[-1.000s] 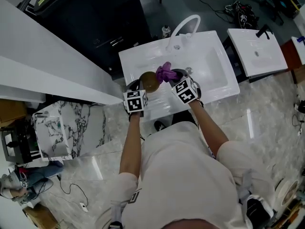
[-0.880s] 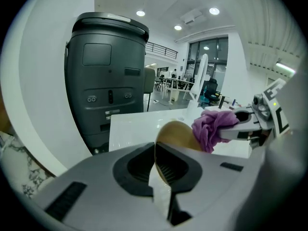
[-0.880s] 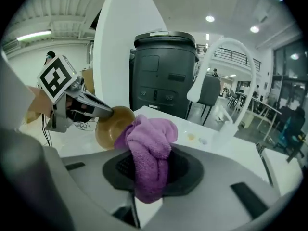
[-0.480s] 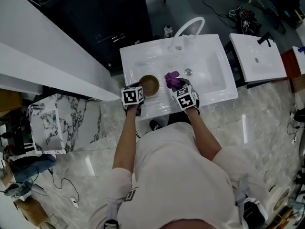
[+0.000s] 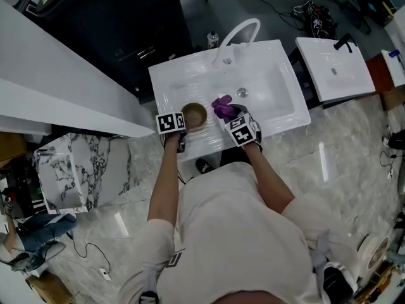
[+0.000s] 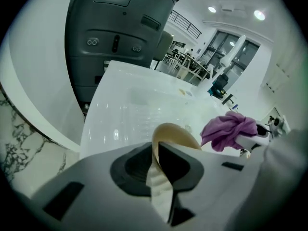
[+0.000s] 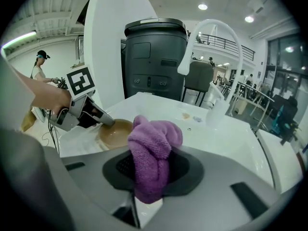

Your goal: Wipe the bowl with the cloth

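Left gripper (image 6: 156, 150) at the sink's (image 5: 272, 81) front left edge; jaws have just been opening, with the rim of the brown bowl (image 5: 194, 113) loose between them. The bowl sits inside that edge. Right gripper (image 7: 153, 174) just beside it, clamped on the purple cloth (image 7: 154, 148). Faucet (image 5: 237, 33) at far edge.

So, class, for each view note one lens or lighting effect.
Head view: lamp glare streaks the glossy floor. Left gripper view: black corners ring the picture, and the bowl looms large. Right gripper view: ceiling lamps blow out white; the purple cloth is sharp.
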Action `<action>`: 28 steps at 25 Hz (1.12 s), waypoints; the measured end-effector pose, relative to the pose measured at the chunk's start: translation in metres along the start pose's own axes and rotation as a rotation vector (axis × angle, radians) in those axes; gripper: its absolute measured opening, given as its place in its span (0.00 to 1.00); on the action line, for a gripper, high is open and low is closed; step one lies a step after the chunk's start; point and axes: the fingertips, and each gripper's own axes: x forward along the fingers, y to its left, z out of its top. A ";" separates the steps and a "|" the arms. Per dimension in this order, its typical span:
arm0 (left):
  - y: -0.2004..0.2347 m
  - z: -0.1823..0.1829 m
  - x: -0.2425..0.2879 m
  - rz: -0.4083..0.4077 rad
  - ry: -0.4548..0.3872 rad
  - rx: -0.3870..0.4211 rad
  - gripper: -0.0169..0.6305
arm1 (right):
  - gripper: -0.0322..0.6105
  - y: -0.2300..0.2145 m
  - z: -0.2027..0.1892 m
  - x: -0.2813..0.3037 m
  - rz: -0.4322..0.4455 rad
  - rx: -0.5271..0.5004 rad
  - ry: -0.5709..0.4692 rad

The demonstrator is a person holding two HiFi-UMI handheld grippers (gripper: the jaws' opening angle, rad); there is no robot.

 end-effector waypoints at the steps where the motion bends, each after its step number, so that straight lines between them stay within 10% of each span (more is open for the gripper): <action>1: 0.000 0.002 0.000 -0.003 -0.008 0.002 0.11 | 0.19 0.000 0.000 0.000 0.002 0.002 0.001; 14: 0.005 0.029 -0.080 0.167 -0.411 0.170 0.04 | 0.19 -0.009 0.012 0.014 0.013 0.140 -0.058; 28: -0.001 0.018 -0.068 0.112 -0.394 0.149 0.04 | 0.19 -0.012 0.011 0.012 0.020 0.167 -0.062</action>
